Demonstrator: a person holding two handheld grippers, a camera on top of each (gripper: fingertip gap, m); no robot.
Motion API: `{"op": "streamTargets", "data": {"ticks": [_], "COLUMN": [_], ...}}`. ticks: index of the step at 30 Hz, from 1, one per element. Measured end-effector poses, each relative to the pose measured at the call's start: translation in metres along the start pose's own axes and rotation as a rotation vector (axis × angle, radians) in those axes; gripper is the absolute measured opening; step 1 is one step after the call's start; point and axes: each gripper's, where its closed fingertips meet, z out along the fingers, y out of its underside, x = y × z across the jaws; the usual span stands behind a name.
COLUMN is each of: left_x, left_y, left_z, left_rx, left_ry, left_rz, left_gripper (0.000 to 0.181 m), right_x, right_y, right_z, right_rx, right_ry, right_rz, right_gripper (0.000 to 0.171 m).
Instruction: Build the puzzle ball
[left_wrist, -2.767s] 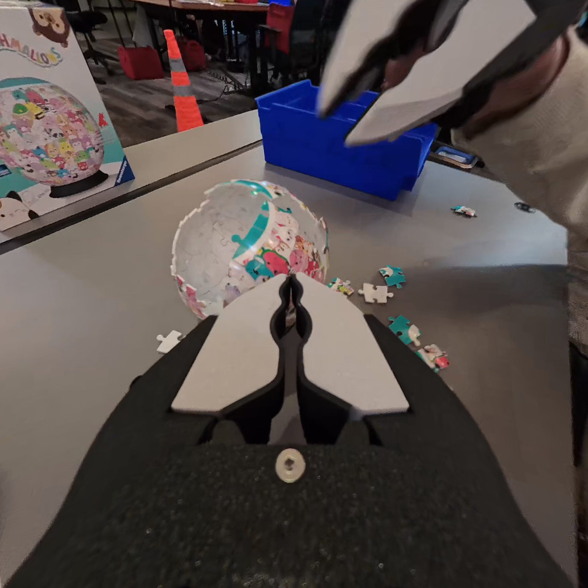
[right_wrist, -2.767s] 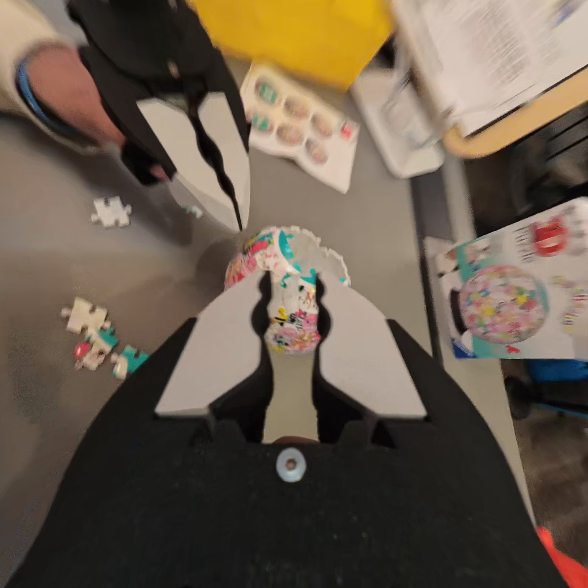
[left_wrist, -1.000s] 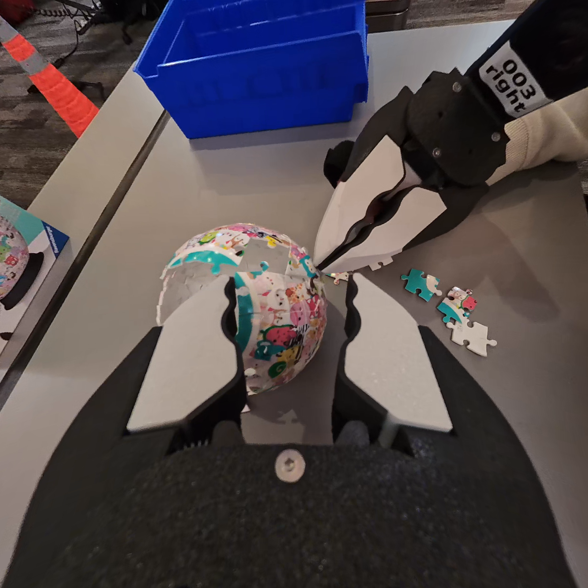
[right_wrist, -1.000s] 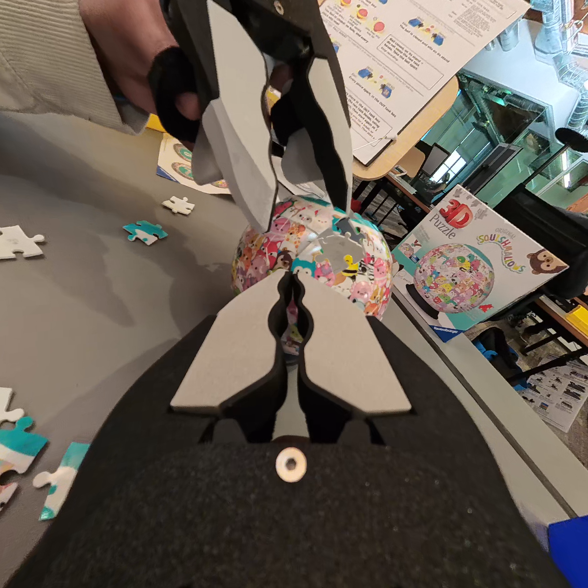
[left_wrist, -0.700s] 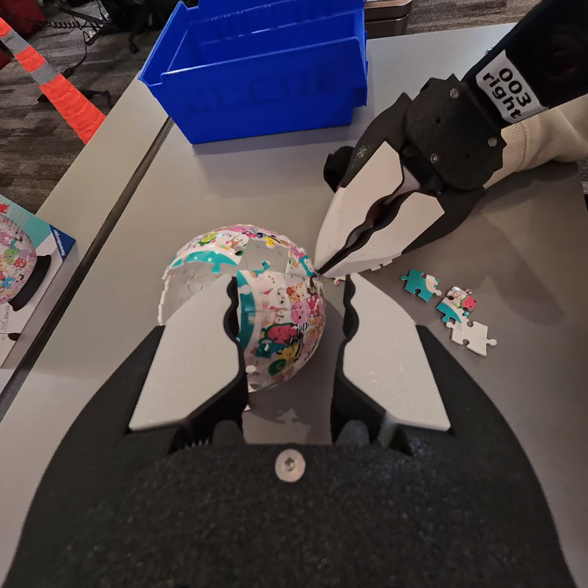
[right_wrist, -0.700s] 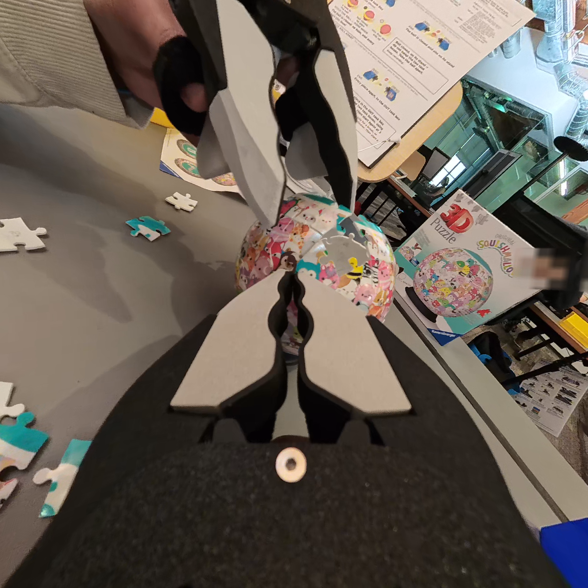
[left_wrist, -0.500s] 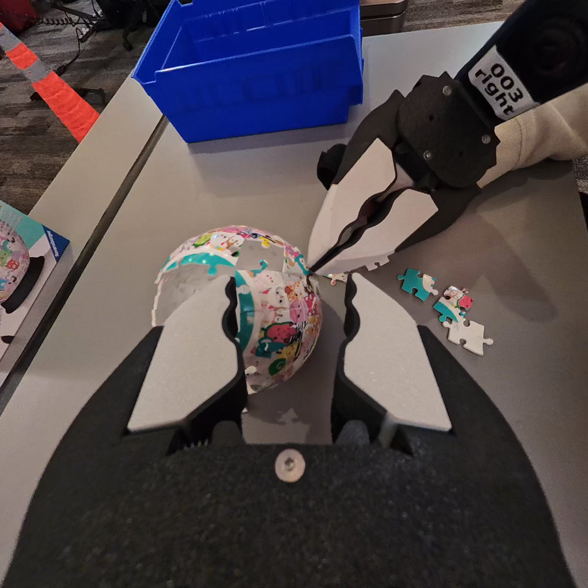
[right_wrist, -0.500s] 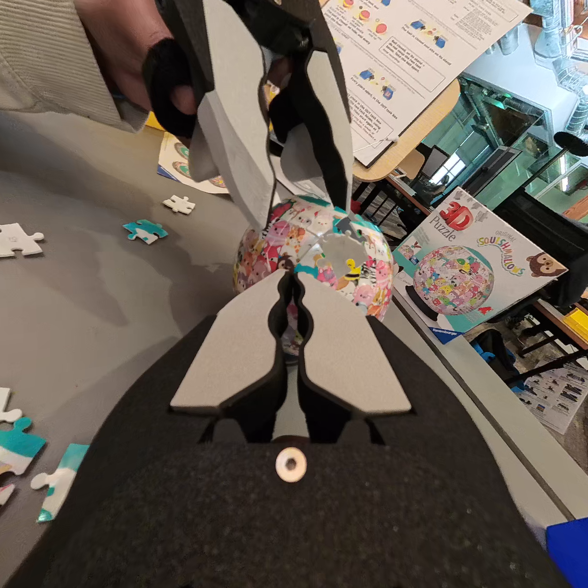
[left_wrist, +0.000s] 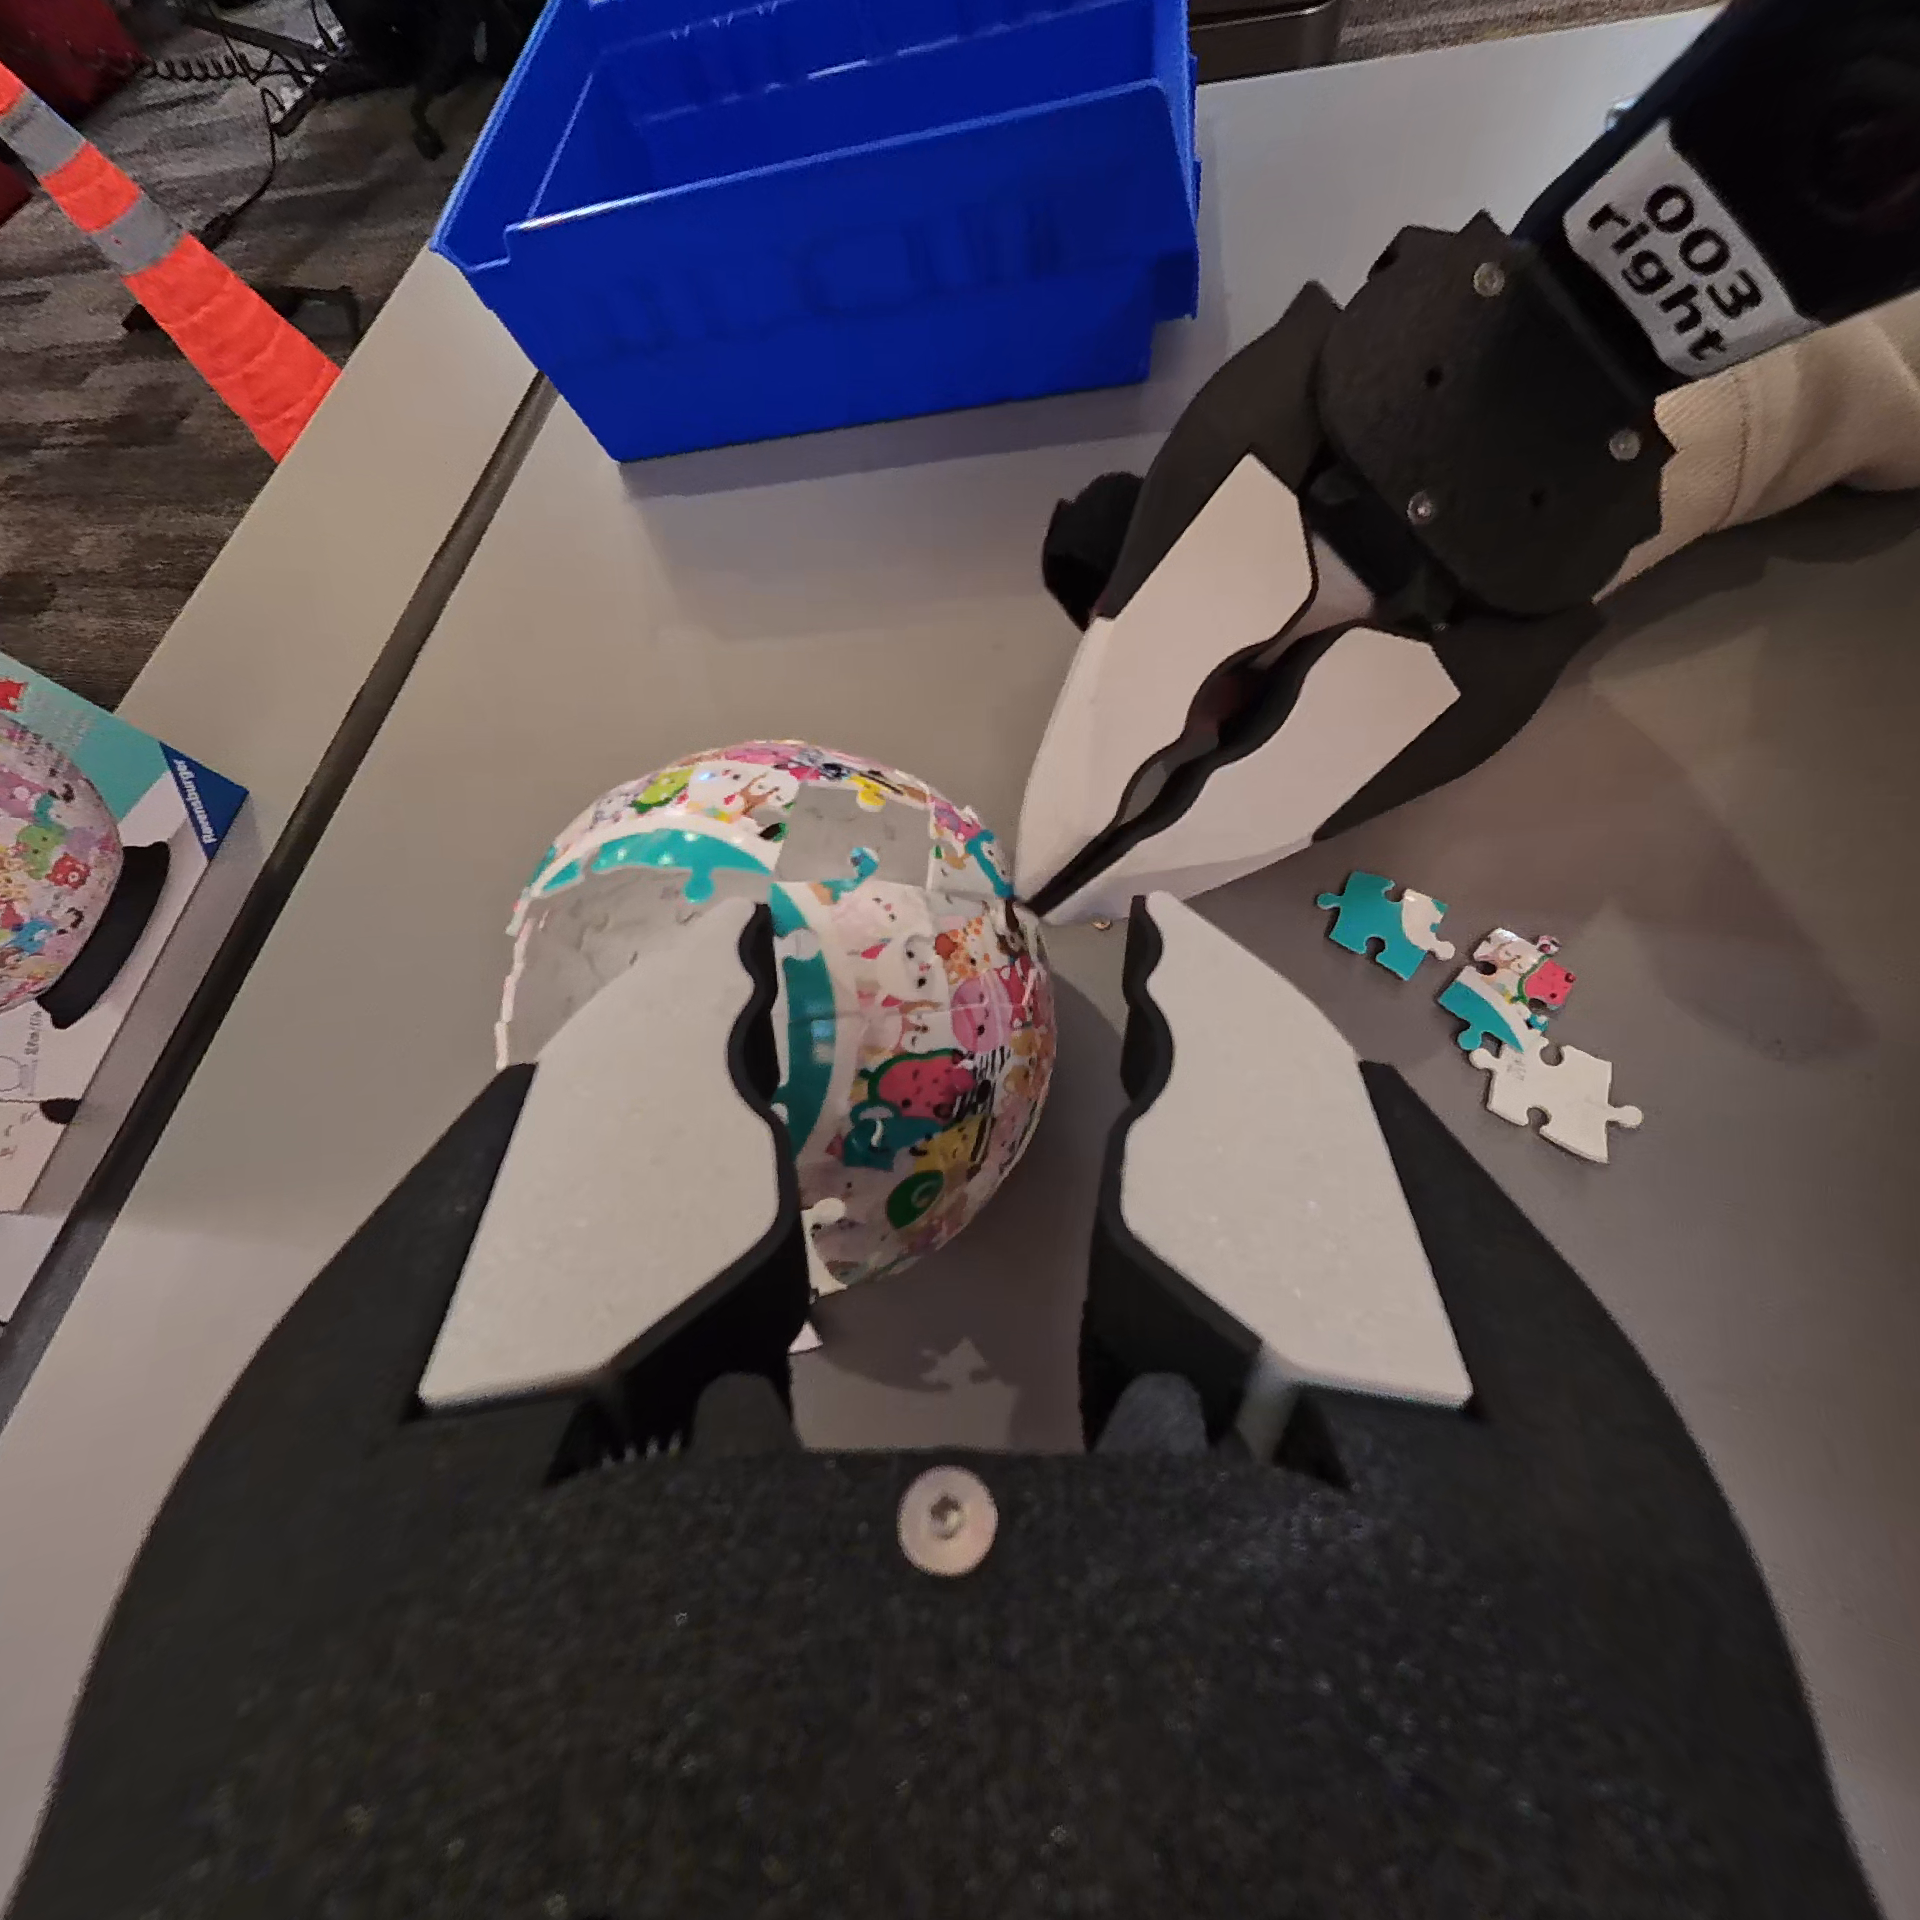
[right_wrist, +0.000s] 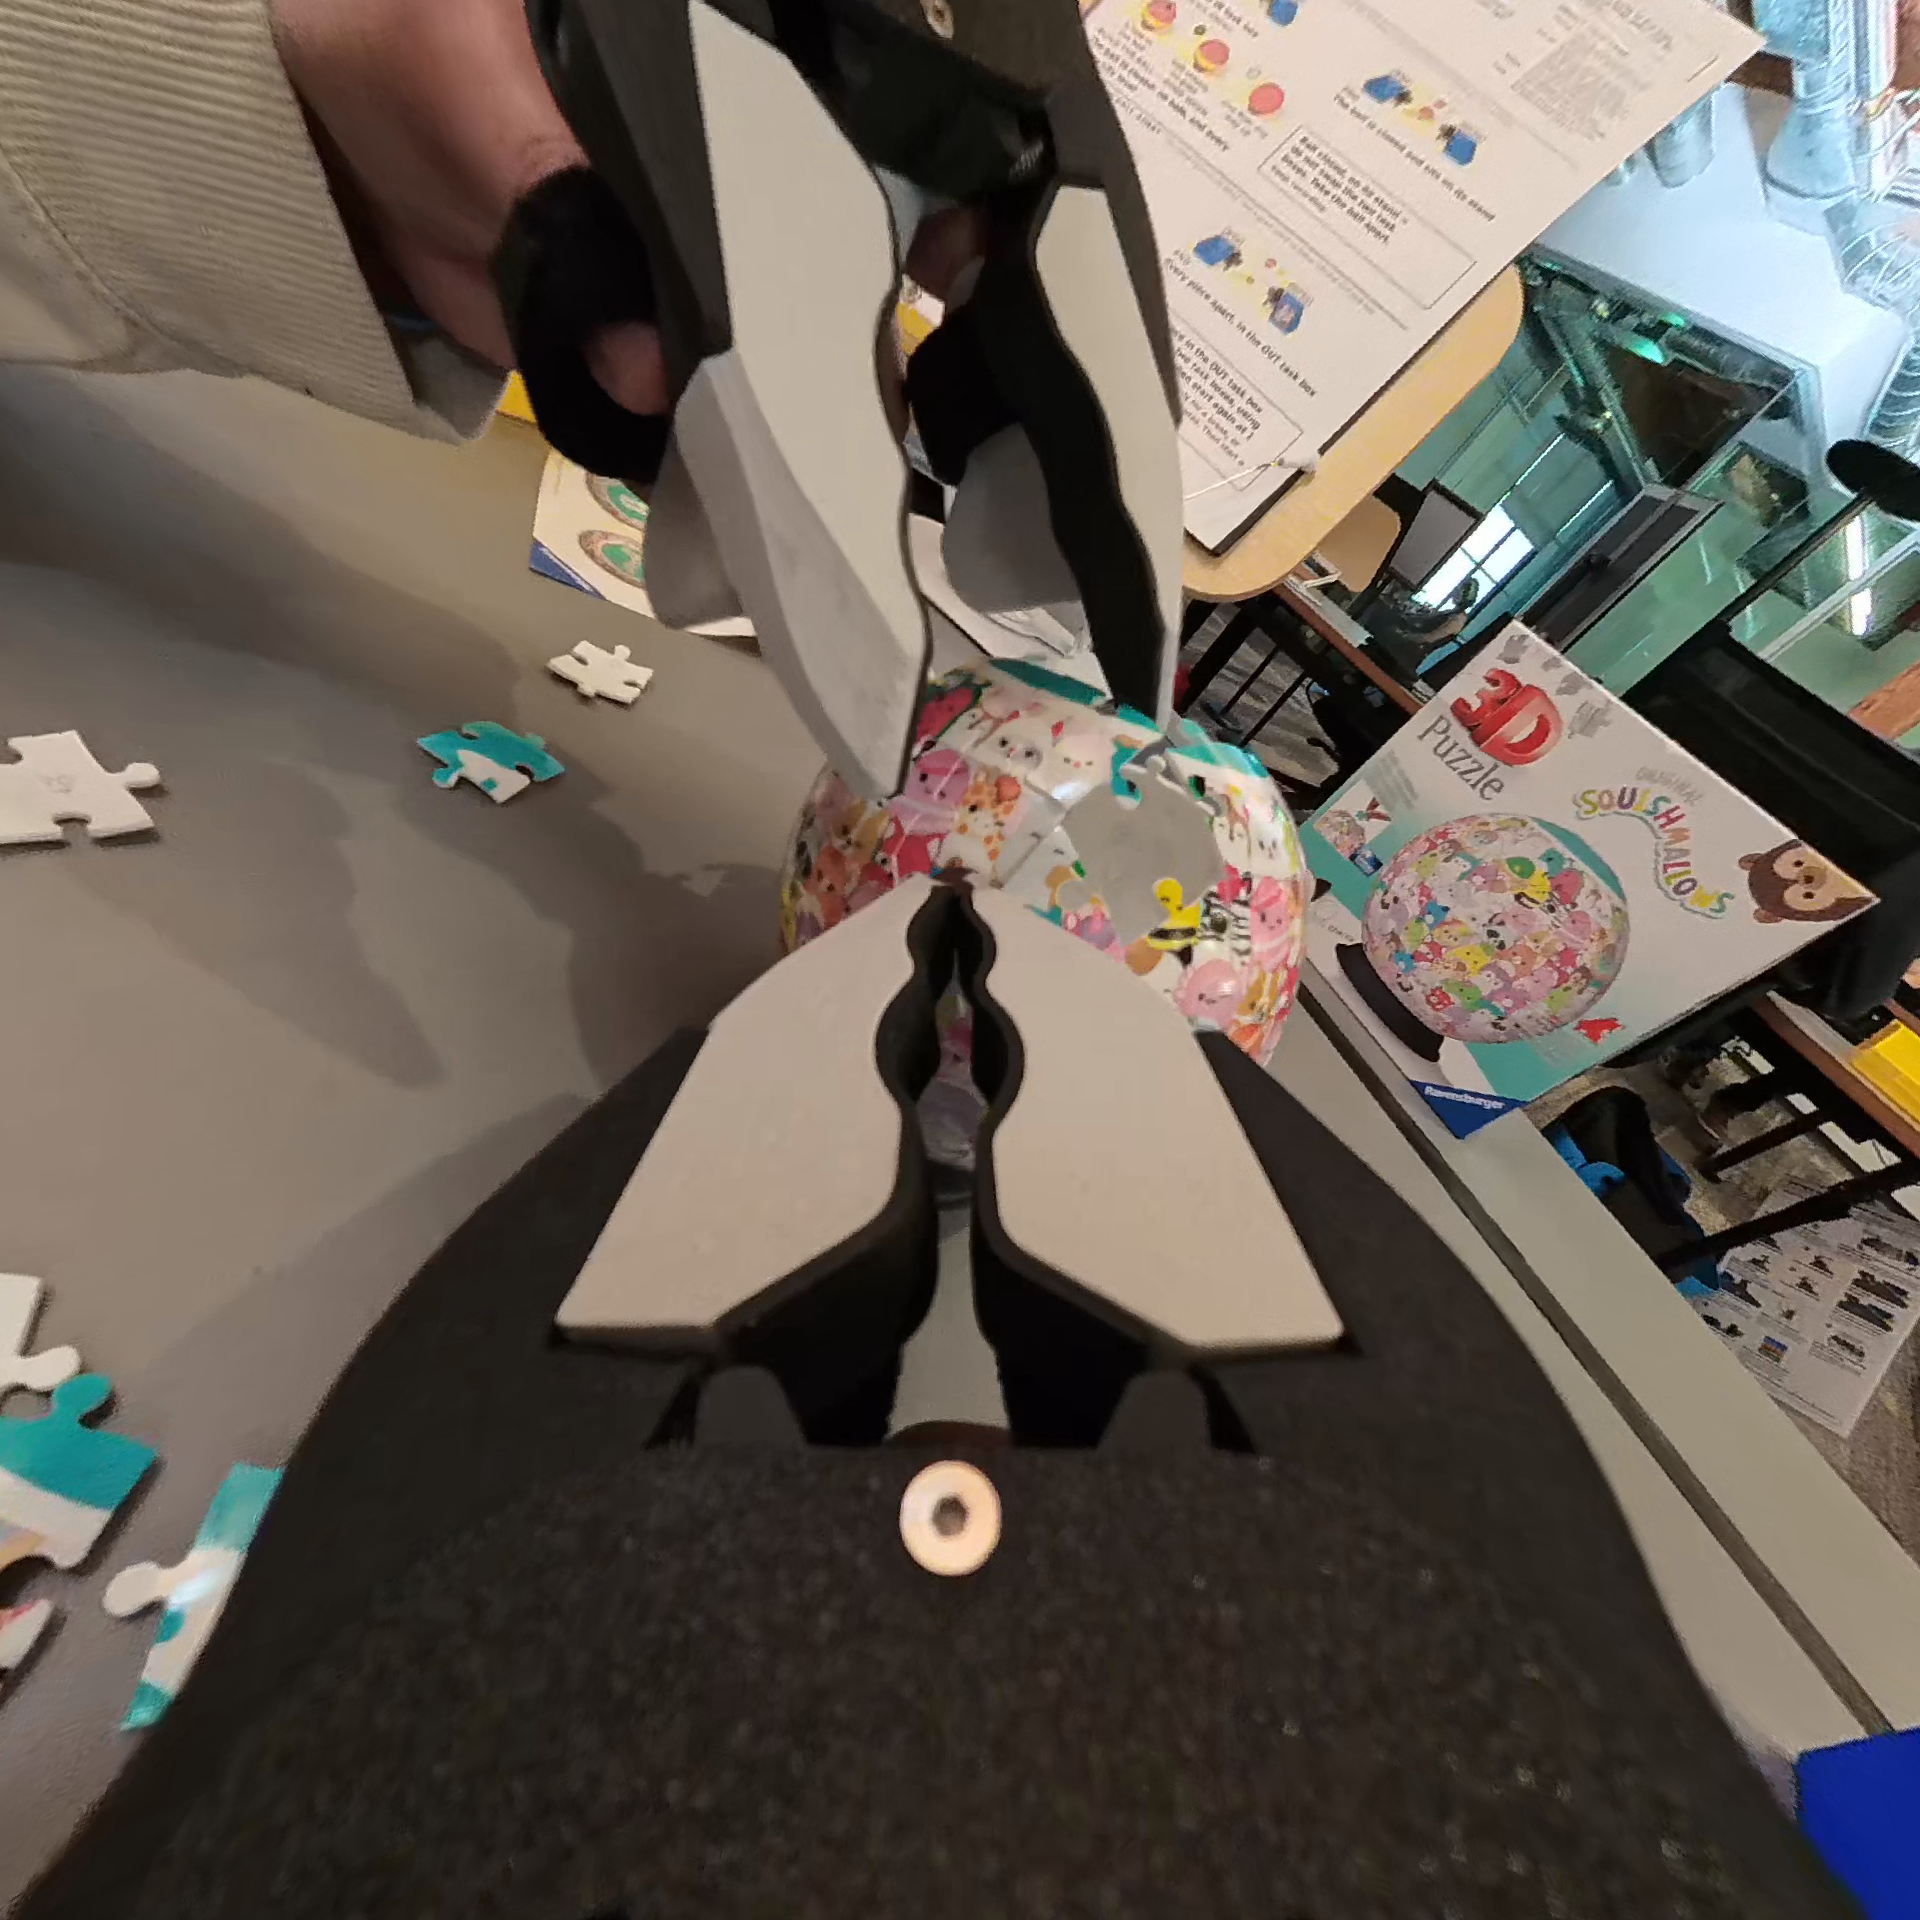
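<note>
While the left gripper (left_wrist: 951, 925) straddles the puzzle ball (left_wrist: 914, 1018) on the desk (left_wrist: 831, 582) with jaws open, the right gripper (left_wrist: 1029, 902), jaws closed, should press the seam gently without denting the shell.

Right tongs (right_wrist: 954, 914) closed, tips against puzzle ball (right_wrist: 1236, 904); left tongs (right_wrist: 1023, 758) parted over ball top.

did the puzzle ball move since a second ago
No, barely: the puzzle ball keeps nearly the same spot against the loose pieces and blue bin.
</note>
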Motion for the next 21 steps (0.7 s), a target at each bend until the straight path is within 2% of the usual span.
{"op": "streamTargets", "data": {"ticks": [21], "left_x": [0.0003], "left_y": [0.0020], "left_z": [0.0022], "left_rx": [-0.011], "left_ry": [-0.007], "left_rz": [0.014], "left_gripper": [0.061], "right_x": [-0.0057], "right_y": [0.0066], "right_z": [0.0039], "right_rx": [-0.048], "right_ry": [0.010], "right_rz": [-0.069], "right_gripper": [0.000]}}
